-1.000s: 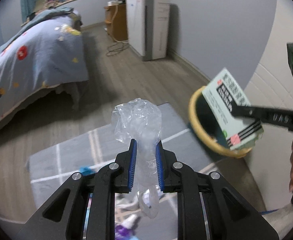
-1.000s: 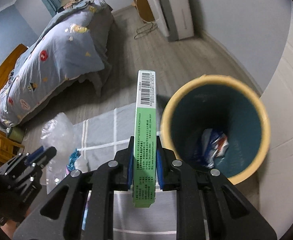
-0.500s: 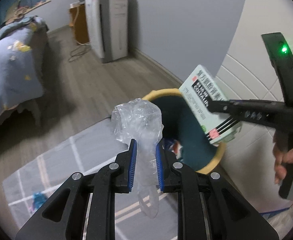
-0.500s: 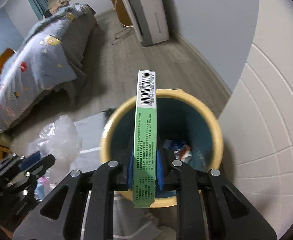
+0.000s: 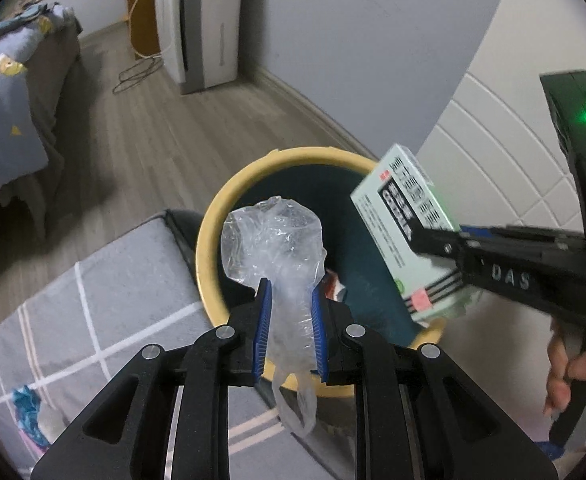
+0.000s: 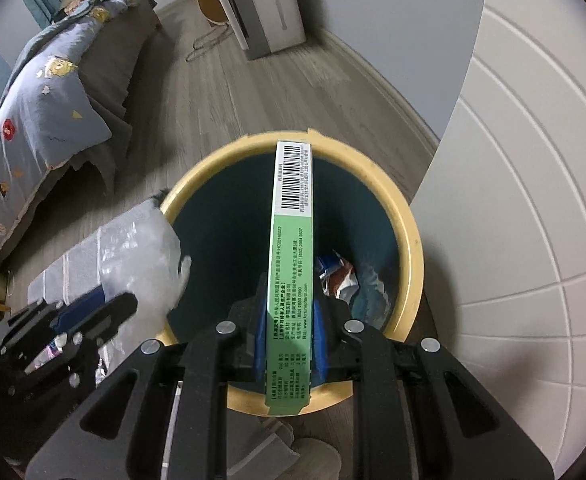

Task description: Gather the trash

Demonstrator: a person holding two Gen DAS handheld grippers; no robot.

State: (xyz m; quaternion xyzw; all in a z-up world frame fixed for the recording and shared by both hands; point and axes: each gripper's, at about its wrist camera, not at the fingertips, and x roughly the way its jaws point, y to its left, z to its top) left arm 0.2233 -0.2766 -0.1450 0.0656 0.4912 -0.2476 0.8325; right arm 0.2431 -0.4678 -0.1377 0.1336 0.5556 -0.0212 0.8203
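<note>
Above the yellow-rimmed bin (image 6: 407,240), I pinch a crumpled clear plastic bag (image 5: 277,240) in my left gripper (image 5: 291,320) and a green carton (image 6: 291,264) in my right gripper (image 6: 289,336), both poised over the bin's mouth at the drop-off step; next, I judge, the jaws must spread to let both fall in

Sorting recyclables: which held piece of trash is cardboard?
The green box in the right gripper; the left gripper holds a clear plastic bag.
</note>
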